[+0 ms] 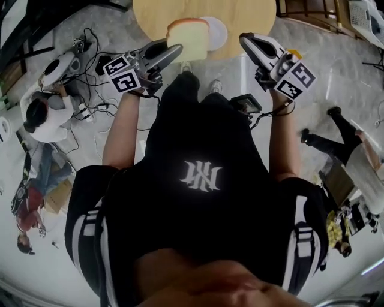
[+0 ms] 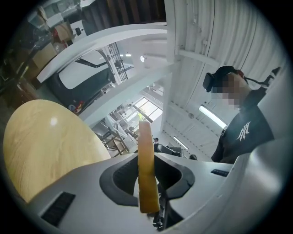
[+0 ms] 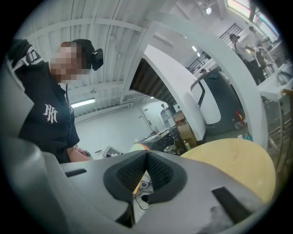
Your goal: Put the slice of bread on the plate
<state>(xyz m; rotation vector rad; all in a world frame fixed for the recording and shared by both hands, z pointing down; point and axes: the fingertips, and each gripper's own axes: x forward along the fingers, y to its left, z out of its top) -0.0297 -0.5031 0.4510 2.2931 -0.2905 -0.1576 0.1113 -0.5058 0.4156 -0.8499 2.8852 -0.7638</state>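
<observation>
The slice of bread (image 1: 187, 39) stands on edge, clamped between the pads of the left gripper (image 1: 174, 51). The left gripper view shows only its thin crusted edge; the head view shows its broad pale face, at the near rim of the round wooden table (image 1: 252, 18). Only the head view shows the white plate (image 1: 218, 31), just beside the slice. The right gripper (image 1: 243, 39) hangs near the table, and its own view shows its jaws closed together on nothing.

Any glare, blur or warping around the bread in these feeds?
Head view: heavy fisheye bend at the edges, yet the slice of bread, the left gripper and the plate read sharp. Left gripper view: dark corners, small glare spot on the table, bread edge-on and crisp. Right gripper view: warped beams, the right gripper, jaws shut, clearly readable.
</observation>
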